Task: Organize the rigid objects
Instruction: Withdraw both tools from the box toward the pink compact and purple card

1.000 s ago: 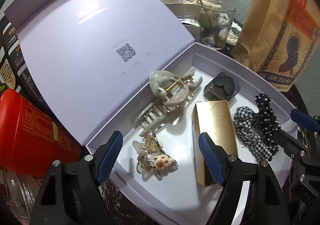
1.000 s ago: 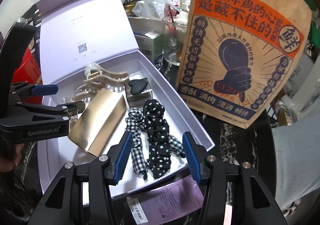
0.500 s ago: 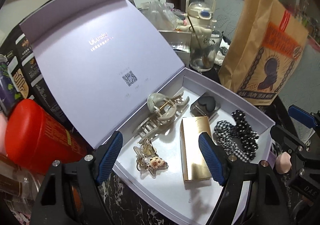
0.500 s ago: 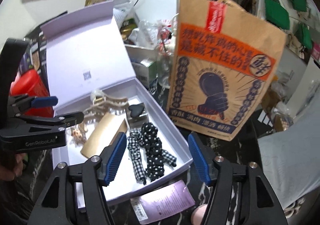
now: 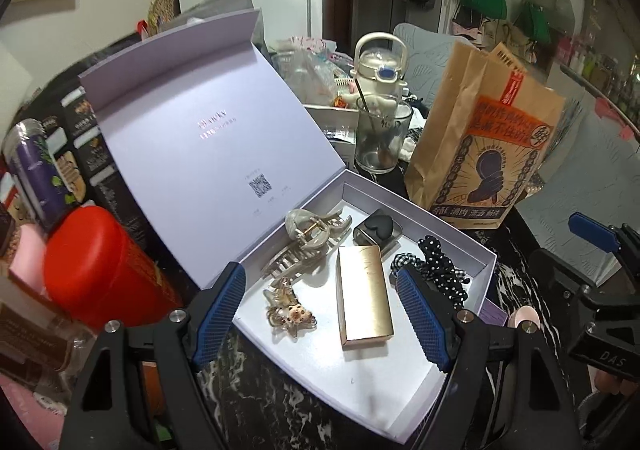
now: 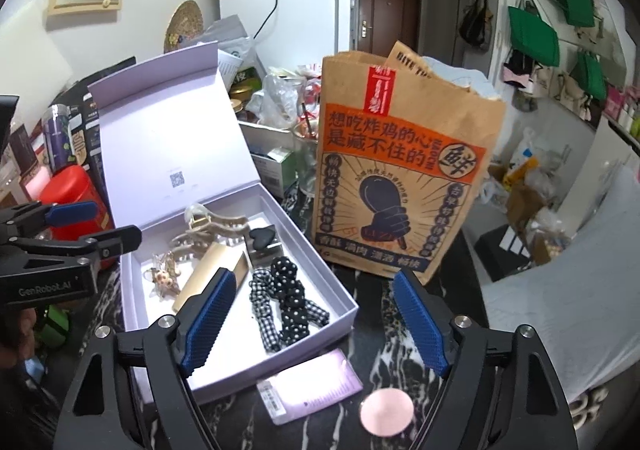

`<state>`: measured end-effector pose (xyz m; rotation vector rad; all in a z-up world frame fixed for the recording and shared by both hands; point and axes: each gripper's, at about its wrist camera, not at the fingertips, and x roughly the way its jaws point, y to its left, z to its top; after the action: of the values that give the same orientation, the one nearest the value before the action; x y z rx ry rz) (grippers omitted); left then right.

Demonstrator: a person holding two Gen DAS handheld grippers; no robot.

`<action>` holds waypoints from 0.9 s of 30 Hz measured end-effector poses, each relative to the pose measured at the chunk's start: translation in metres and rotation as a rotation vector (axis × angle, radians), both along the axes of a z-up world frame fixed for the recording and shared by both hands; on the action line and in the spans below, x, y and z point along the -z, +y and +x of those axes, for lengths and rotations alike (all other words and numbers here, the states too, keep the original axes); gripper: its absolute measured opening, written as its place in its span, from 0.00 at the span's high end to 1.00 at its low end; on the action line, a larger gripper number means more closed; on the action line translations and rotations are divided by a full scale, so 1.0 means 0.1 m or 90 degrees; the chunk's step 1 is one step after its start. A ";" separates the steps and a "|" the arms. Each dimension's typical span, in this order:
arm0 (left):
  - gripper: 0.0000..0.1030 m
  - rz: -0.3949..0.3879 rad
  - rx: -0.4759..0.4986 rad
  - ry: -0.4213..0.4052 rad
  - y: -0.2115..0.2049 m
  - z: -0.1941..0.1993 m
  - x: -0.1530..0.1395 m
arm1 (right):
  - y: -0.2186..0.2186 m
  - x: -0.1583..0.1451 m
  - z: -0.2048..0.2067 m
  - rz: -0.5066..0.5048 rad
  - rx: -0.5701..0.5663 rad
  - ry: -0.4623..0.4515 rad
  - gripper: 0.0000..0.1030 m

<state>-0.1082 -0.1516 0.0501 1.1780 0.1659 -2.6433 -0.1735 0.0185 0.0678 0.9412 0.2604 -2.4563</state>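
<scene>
Both grippers hang empty above the table: the right gripper (image 6: 312, 318) has just been spreading its jaws with nothing between them, and the left gripper (image 5: 320, 314), marked "GenRobot.AI", stands apart too. Below lies the open lilac box (image 6: 344, 300) holding a gold case (image 5: 362, 296), hair claws (image 5: 308, 240) and scrunchies (image 6: 288, 306). Beside it stands a paper bag (image 6: 404, 169) printed "想吃炸鸡的心是藏不住的".

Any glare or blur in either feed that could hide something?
Right wrist view: glare washes out the pink card by the box; the rest is sharp. Left wrist view: sharp in the box, slight sheen on the gold case, strong fisheye bending at the edges.
</scene>
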 end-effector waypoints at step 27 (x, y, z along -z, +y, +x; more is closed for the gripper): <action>0.00 -0.005 -0.027 0.040 0.31 0.96 -0.09 | 0.34 -0.11 0.96 -0.009 0.016 0.018 0.10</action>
<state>-0.0117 -0.1210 0.0587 1.0785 0.1906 -2.6423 -0.0776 0.0528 0.0790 0.9089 0.2428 -2.4922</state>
